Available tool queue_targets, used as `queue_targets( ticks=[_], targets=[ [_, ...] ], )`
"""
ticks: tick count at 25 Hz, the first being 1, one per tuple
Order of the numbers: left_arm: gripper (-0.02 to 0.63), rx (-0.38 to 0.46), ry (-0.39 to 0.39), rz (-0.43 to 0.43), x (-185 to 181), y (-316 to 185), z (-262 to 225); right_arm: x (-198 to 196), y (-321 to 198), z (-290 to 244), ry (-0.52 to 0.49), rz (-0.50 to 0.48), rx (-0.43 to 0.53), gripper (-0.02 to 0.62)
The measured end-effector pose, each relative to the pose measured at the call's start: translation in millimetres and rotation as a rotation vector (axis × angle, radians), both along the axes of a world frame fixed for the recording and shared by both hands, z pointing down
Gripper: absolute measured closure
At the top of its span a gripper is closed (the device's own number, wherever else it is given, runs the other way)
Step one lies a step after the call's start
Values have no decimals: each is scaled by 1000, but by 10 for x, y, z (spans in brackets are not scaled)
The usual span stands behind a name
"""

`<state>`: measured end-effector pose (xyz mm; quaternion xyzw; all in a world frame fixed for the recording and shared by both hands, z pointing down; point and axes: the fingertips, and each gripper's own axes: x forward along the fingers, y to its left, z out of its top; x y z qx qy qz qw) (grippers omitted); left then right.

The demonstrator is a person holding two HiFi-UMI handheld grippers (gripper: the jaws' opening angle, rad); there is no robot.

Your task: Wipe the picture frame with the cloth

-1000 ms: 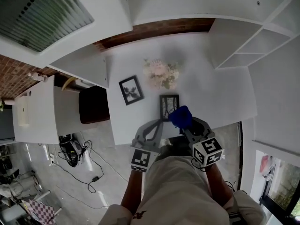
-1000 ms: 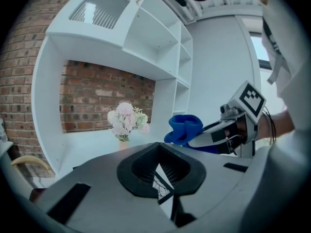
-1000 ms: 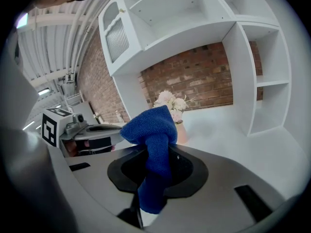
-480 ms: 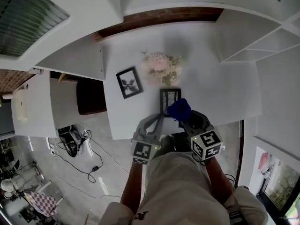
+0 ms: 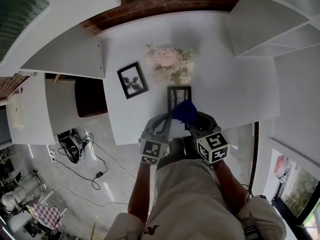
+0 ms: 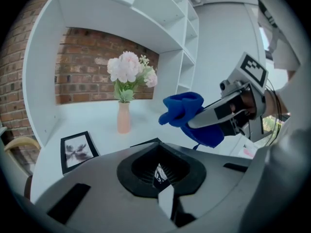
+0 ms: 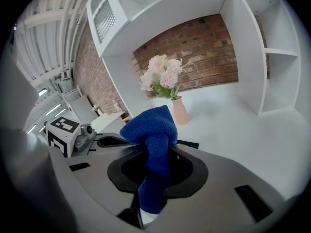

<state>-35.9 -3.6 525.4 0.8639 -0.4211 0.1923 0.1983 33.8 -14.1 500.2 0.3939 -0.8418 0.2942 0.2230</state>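
Cloth (image 7: 150, 125): blue, bunched, pinched by right gripper (image 7: 154, 166).

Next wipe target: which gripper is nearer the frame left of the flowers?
Left. The left gripper is right of that frame; the right gripper, clamping the blue cloth, lies farther right.

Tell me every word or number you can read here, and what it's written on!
There are none to read.
Two white marker cubes: only black square patterns, no letters.
Black-framed picture standing apart on the white table: a dark print, no words.
Black picture frame near the blue cloth: too small to tell.
Blue cloth: no label shows.
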Motion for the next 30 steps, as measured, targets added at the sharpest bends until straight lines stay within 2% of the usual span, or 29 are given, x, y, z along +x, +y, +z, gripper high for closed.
queue_targets(
  ticks=[12, 22, 30],
  targets=[
    [609, -77, -53, 36, -3, 19, 604, -130, 61, 439, 19, 24, -72, 518],
    [609, -136, -86, 59, 29, 57, 905, -201, 92, 759, 17, 46, -129, 518],
    [609, -149, -91, 37, 30, 63, 955, -306, 21, 893, 20, 42, -142, 518]
  ],
)
